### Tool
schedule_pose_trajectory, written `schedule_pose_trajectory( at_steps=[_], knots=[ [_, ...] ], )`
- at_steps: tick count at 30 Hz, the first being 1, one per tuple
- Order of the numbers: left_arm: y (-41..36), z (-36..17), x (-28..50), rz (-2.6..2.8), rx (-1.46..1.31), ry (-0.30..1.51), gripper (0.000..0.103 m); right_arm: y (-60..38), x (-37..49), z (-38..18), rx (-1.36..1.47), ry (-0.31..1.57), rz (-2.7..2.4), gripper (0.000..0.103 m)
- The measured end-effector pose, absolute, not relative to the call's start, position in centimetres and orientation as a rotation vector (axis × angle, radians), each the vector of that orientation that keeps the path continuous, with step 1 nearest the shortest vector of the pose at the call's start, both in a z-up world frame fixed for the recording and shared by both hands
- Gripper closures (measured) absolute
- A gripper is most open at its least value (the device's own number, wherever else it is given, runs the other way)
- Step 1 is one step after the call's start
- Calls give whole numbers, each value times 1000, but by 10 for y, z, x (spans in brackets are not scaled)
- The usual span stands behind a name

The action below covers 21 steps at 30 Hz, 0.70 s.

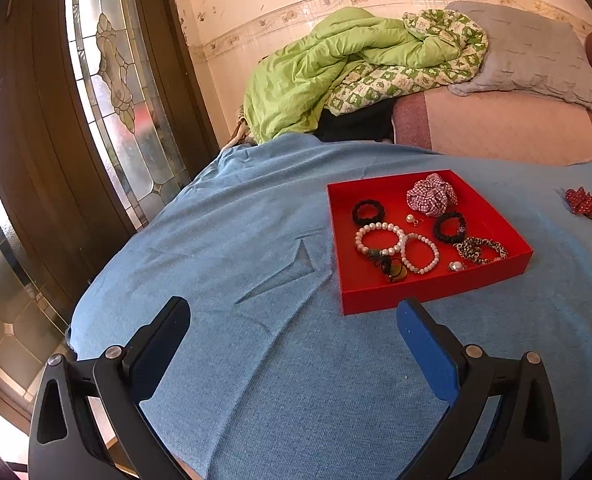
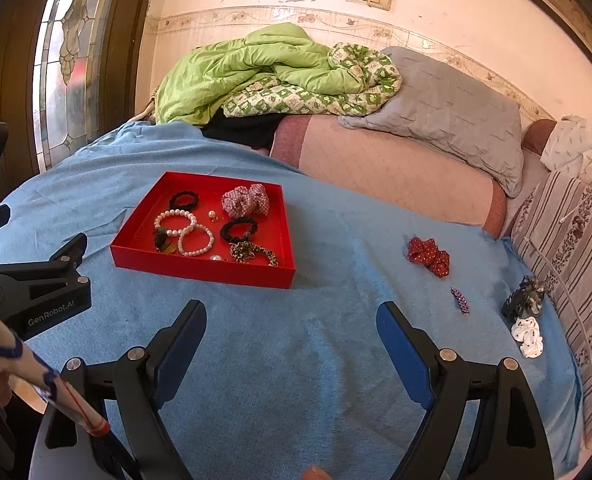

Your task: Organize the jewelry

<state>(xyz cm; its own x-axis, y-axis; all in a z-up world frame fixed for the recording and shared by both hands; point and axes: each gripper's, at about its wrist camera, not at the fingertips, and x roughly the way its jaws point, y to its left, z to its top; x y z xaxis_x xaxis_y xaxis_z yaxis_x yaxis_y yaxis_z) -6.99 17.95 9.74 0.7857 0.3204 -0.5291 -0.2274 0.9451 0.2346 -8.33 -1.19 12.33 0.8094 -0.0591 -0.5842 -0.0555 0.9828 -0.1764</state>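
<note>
Jaws of the left gripper [image 1: 294, 322] stood spread and empty above the blue cloth [image 1: 224, 240], near the front left corner of the red tray [image 2: 200, 266]. The tray already held pearl bracelets [image 2: 184, 230], black hair ties [image 2: 184, 200] and a checked scrunchie [image 2: 246, 200]. Jaws of the right gripper [image 2: 292, 326] were likewise spread and empty. Well apart to the right, outside the tray, lay a red dotted bow [image 2: 429, 256], a small purple clip [image 2: 459, 300], a dark claw clip [image 2: 523, 300] and a white scrunchie [image 2: 529, 336]. Risk: the small purple clip lies flat, so a closing pinch would likely gather cloth or slip off it.
</note>
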Motion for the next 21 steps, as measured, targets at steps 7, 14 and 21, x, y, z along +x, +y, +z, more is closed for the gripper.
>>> schedule_pose_trajectory(
  at_steps=[7,14,21],
  knots=[
    [180,98,-70,300,161,598,0,-12,-83,123,-189,629,-1,13],
    [181,97,-69,302,156,599,0,-12,-83,123,-190,632,-3,13],
    [181,97,-69,302,155,599,0,-13,-83,122,-190,632,-1,13]
  ],
)
